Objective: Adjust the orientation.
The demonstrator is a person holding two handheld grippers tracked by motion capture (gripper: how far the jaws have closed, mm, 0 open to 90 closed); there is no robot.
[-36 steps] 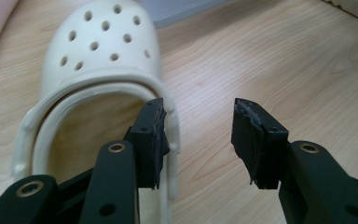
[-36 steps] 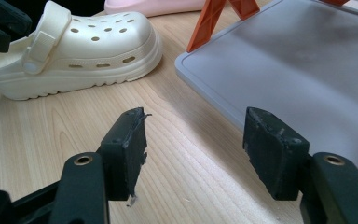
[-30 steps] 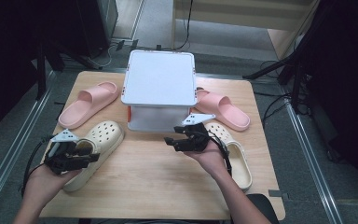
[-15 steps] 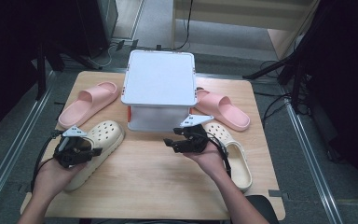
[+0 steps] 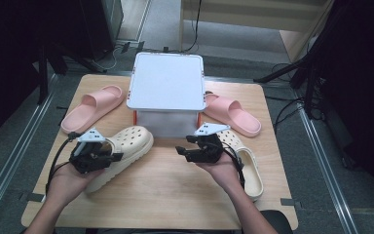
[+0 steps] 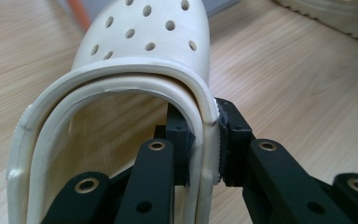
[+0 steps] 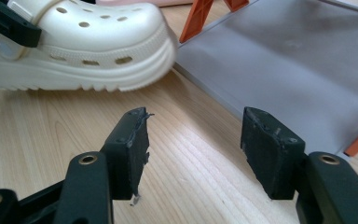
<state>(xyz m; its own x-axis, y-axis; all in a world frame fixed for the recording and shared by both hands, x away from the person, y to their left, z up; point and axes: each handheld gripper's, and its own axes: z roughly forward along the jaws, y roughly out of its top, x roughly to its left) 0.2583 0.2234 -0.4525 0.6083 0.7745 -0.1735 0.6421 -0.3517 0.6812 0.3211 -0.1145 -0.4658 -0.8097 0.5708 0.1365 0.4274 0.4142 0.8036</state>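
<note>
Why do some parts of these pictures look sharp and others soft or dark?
High view: the wooden table is evenly lit while the floor around it falls into darkness. Left gripper view: the cream perforated foam clog is crisp at its rim, where the left gripper pinches it; the far table blurs. Right gripper view: the open right gripper is sharp; the clog's toe looks soft.

Bare surface [image 5: 160,187] is lying open between both clogs; the box [image 5: 168,97] is blocking passage behind it.
</note>
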